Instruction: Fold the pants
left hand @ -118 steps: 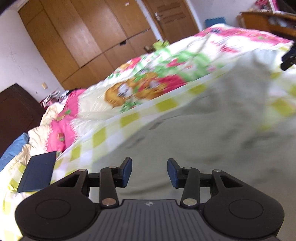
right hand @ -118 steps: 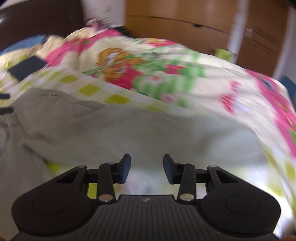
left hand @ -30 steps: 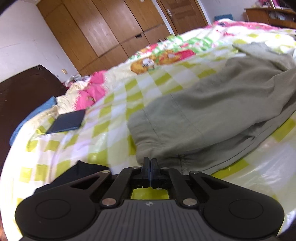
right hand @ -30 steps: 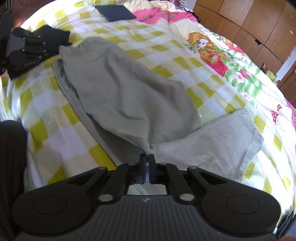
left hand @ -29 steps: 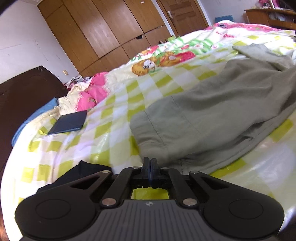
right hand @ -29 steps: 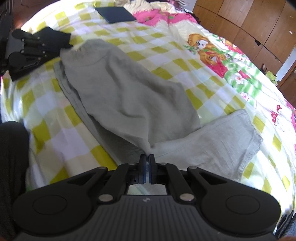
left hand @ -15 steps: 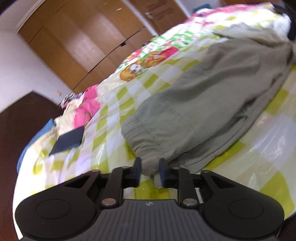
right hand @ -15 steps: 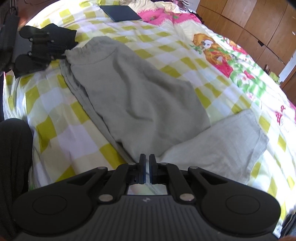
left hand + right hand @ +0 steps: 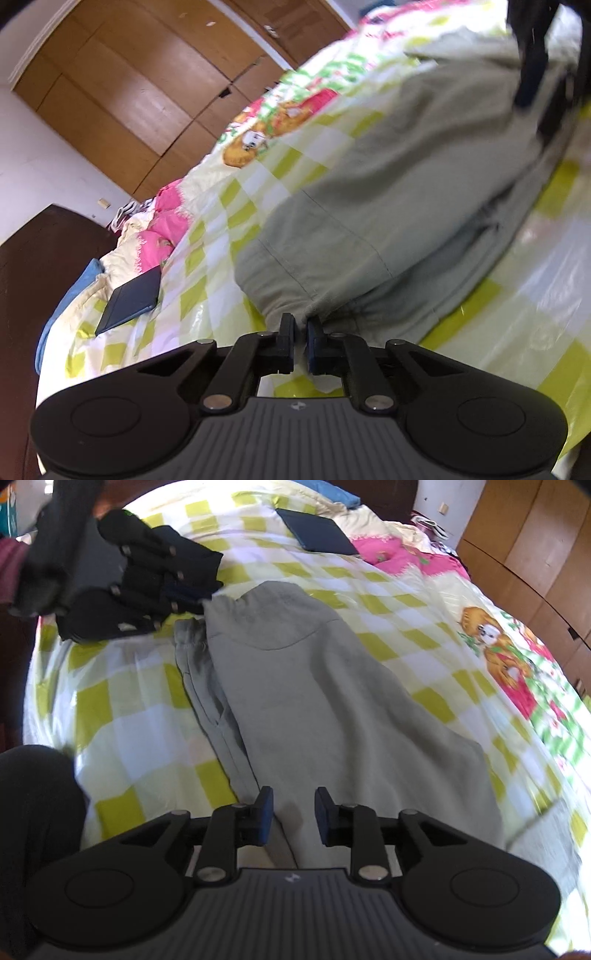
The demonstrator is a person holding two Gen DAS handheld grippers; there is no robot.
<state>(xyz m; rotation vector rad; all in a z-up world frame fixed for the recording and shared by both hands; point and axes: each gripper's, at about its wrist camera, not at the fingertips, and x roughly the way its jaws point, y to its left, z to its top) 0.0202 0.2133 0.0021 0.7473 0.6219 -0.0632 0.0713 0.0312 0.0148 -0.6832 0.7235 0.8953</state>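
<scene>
Grey-green pants (image 9: 314,701) lie folded lengthwise on the yellow-checked bedspread (image 9: 129,720), one leg on top of the other. In the left wrist view, my left gripper (image 9: 301,328) is closing on the near corner of the waistband (image 9: 295,310), and the cloth is pinched between its pads. From the right wrist view, the left gripper (image 9: 201,600) sits at the far left end of the pants. My right gripper (image 9: 293,808) hovers over the pants leg with its jaws opening and nothing held. In the left wrist view the right gripper (image 9: 539,114) is a dark blur.
A dark blue flat case (image 9: 317,535) lies on the bed beyond the waistband, beside pink bedding (image 9: 391,554). Wooden wardrobe doors (image 9: 147,92) and a dark headboard (image 9: 37,258) stand behind. A person's dark-clad leg (image 9: 33,830) is at the bed's near edge.
The left gripper opened around the waistband corner, then closed on it. The right gripper let go of the leg fold, opened, and moved along the pants toward the waistband.
</scene>
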